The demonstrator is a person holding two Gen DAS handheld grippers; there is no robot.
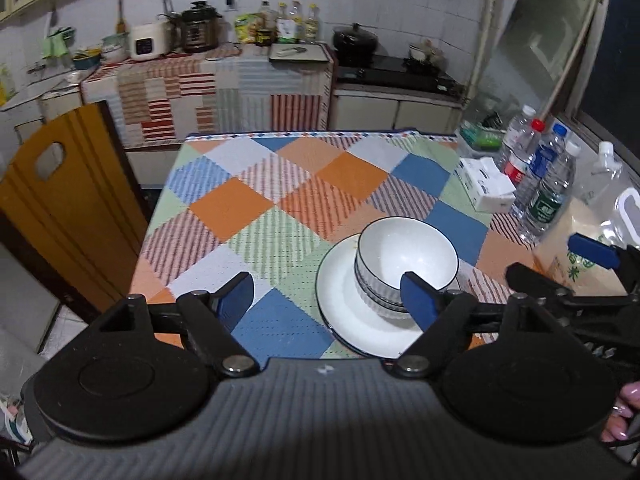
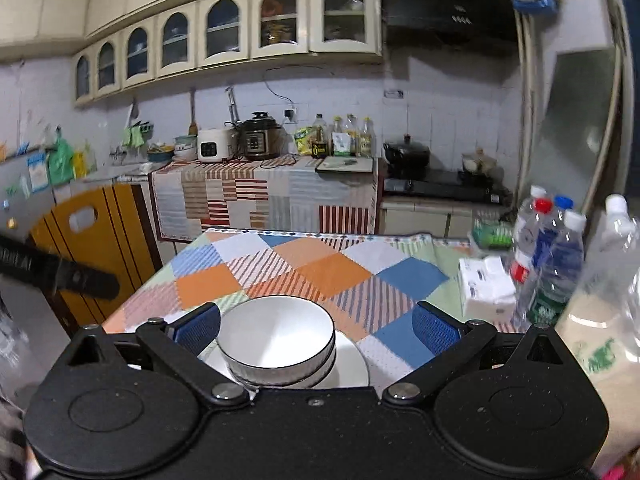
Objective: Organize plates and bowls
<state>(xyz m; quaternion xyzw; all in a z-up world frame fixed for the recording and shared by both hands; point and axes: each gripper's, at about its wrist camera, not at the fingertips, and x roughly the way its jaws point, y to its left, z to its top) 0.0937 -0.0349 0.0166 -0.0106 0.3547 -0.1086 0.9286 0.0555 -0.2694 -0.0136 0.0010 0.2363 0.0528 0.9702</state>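
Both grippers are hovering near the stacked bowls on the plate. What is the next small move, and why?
Probably back both grippers off and leave the stack alone. The bowls already sit nested on the white plate, and nothing else on the tablecloth looks like crockery. The left gripper and right gripper are both open and hold nothing.

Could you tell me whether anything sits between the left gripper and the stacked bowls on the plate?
Nothing visible does. The open left gripper faces the white bowls with dark striped sides stacked on the white round plate; only bare checked tablecloth lies nearby.
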